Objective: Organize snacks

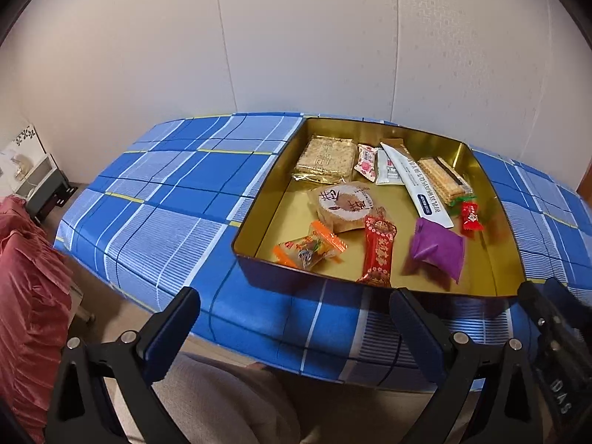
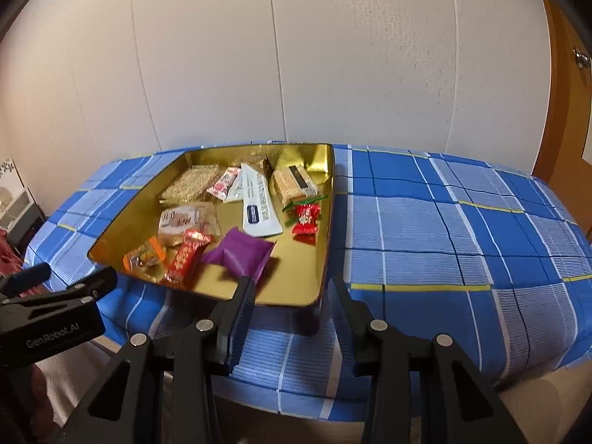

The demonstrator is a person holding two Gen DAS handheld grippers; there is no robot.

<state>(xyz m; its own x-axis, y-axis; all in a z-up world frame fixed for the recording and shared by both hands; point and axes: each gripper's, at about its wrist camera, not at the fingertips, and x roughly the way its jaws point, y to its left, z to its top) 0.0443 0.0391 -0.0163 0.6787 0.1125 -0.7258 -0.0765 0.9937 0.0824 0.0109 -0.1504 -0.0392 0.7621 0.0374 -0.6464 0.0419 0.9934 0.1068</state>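
A gold tin tray [image 1: 255,218] [image 2: 325,222] sits on the blue plaid table and holds several snacks: a purple packet [image 1: 438,249] [image 2: 240,253], a red bar [image 1: 379,251] [image 2: 187,257], an orange candy [image 1: 309,249] [image 2: 144,257], a round cake [image 1: 346,205] [image 2: 183,222], a white tube [image 1: 418,185] [image 2: 261,205], cracker packs [image 1: 325,159] [image 2: 190,183] and a red candy [image 1: 470,216] [image 2: 306,218]. My left gripper [image 1: 296,310] is open and empty, before the tray's near rim. My right gripper [image 2: 292,296] is open and empty at the tray's near right corner.
The blue plaid tablecloth [image 1: 155,199] [image 2: 462,229] covers the table, which ends at a white wall. A red cushion [image 1: 26,296] and a small shelf [image 1: 40,185] lie off the left edge. A wooden door [image 2: 566,129] stands at the right.
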